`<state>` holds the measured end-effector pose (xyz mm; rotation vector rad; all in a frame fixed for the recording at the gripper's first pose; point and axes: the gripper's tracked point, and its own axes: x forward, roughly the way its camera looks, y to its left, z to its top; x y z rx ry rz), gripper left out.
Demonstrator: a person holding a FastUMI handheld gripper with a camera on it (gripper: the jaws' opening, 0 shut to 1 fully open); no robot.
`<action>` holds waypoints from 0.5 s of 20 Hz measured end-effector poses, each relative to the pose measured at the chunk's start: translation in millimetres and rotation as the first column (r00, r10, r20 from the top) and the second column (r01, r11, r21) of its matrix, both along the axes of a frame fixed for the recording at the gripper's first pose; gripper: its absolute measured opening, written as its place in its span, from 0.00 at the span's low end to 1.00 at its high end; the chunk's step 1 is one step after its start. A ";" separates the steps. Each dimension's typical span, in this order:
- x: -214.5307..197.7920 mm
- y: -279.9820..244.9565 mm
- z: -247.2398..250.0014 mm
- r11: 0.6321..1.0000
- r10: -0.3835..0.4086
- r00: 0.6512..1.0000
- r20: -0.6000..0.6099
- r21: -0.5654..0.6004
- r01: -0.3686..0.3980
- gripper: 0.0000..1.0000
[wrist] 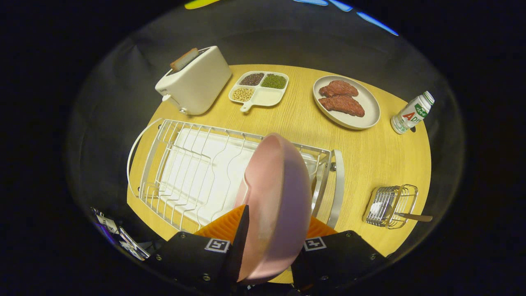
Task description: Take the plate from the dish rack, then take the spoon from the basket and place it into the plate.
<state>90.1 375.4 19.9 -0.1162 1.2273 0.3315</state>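
Clamped between my gripper's (274, 230) two fingers is the pink plate (275, 197), held on edge so that it stands upright and rises ahead of me, one finger pressing on each face; the jaws are closed down to the plate's thickness. Just behind and below the plate sits the white wire dish rack (197, 172) on its pale drip tray, its slots bare, and the plate hides part of the rack's right end. To the right of the rack, well apart from it, stands the small wire basket (390, 205) with the spoon (413, 216) lying in it, the handle poking out toward the right edge of the round wooden table (370, 160). Beyond the rack, at the far side of the table, I see a white toaster (195, 82) with a slice of bread (185, 59) sticking up from it, a divided white dish (259, 88) holding beans and grains in three of its compartments, a grey plate (361, 119) carrying two pieces of raw meat (340, 96), and a small white bottle (411, 113) with a green cap near the table's right edge.
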 end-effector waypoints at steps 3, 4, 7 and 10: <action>-1.5 -8.5 0.0 0.996 -0.039 0.999 -0.030 -0.077 0.037 0.45; -1.2 -9.2 -0.7 0.995 -0.031 0.999 -0.041 -0.096 0.027 0.43; 3.3 -11.1 3.9 0.993 -0.063 0.996 -0.055 -0.102 0.058 0.38; 9.3 -14.7 14.4 0.991 -0.047 0.998 -0.032 -0.129 0.042 0.38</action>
